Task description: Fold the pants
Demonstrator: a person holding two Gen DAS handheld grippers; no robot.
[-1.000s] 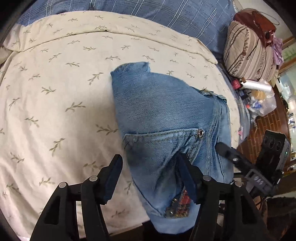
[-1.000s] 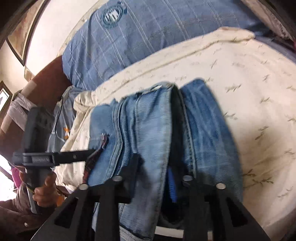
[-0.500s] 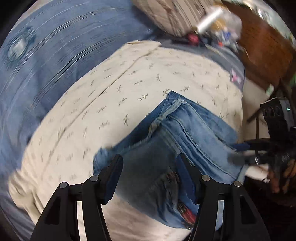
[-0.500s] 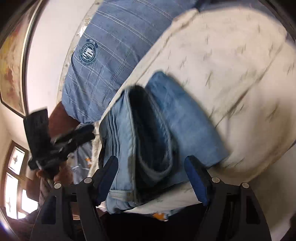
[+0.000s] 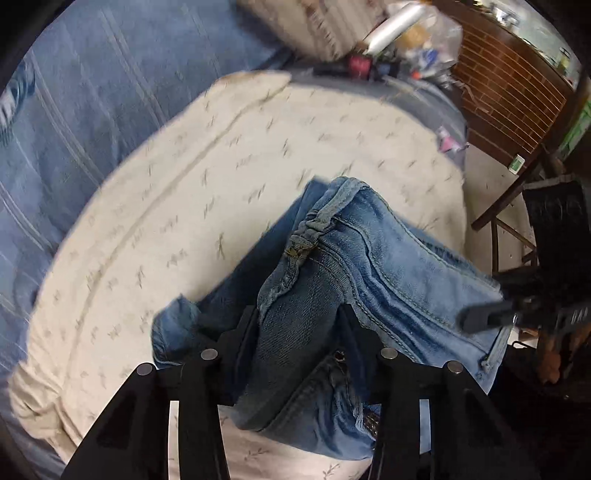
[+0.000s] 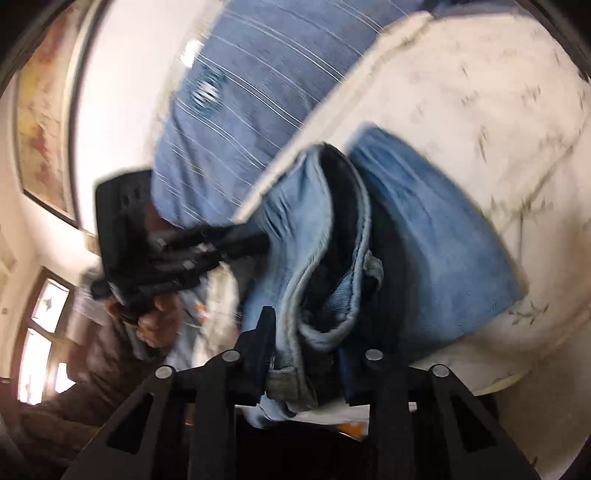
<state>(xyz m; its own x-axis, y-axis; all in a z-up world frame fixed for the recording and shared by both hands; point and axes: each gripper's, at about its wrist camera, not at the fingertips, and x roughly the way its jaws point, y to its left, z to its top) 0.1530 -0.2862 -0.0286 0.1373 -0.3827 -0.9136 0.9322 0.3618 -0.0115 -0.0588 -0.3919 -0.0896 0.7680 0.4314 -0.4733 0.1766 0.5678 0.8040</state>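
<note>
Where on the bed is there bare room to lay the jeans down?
The cream sheet is bare between the jeans and the blue blanket. It is crowded at the far corner, by the pillow and clutter.

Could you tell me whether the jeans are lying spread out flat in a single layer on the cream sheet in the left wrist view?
No, the jeans are bunched in several folded layers, clamped in the left gripper.
</note>
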